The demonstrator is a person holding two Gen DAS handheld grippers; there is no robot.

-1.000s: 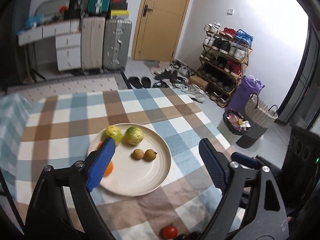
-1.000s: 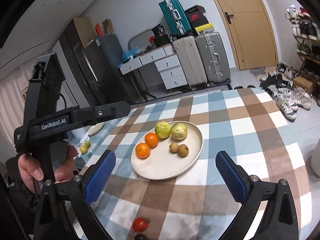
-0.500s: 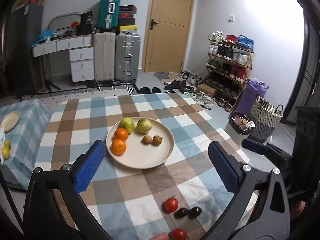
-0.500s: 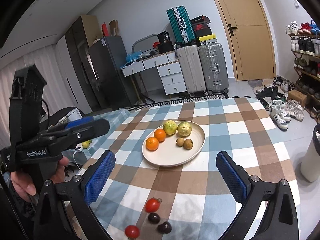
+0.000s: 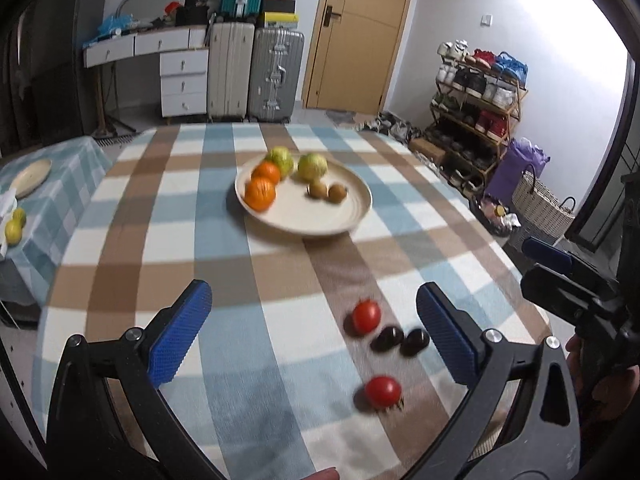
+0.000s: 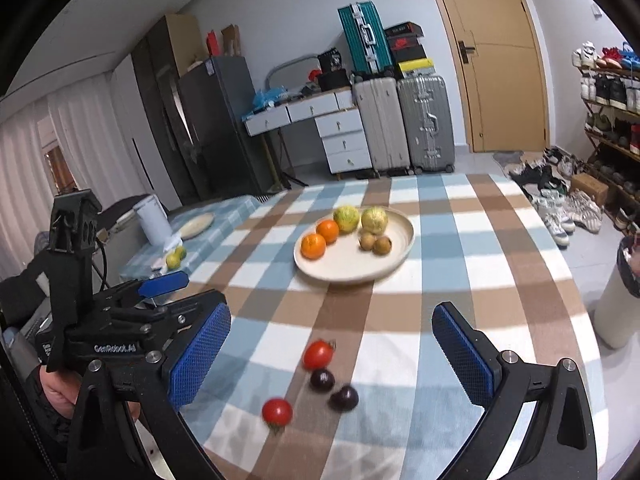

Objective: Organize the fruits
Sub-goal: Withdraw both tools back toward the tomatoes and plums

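Tomato (image 5: 366, 315) between wide-open left hand-held gripper (image 5: 310, 334) fingers, untouched.

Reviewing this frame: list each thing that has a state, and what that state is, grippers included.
left gripper: open, nothing between the pads
right gripper: open, empty
plate: on the table, holding six fruits
two tomatoes: loose on the cloth, off the plate
two dark fruits: loose on the cloth, side by side
door: closed

Both grippers, the left gripper (image 5: 308, 336) and the right gripper (image 6: 332, 352), share black frames, silver screws and blue textured pads (image 6: 200, 356); one body (image 6: 114, 348) carries white "GenRobot.AI" lettering.
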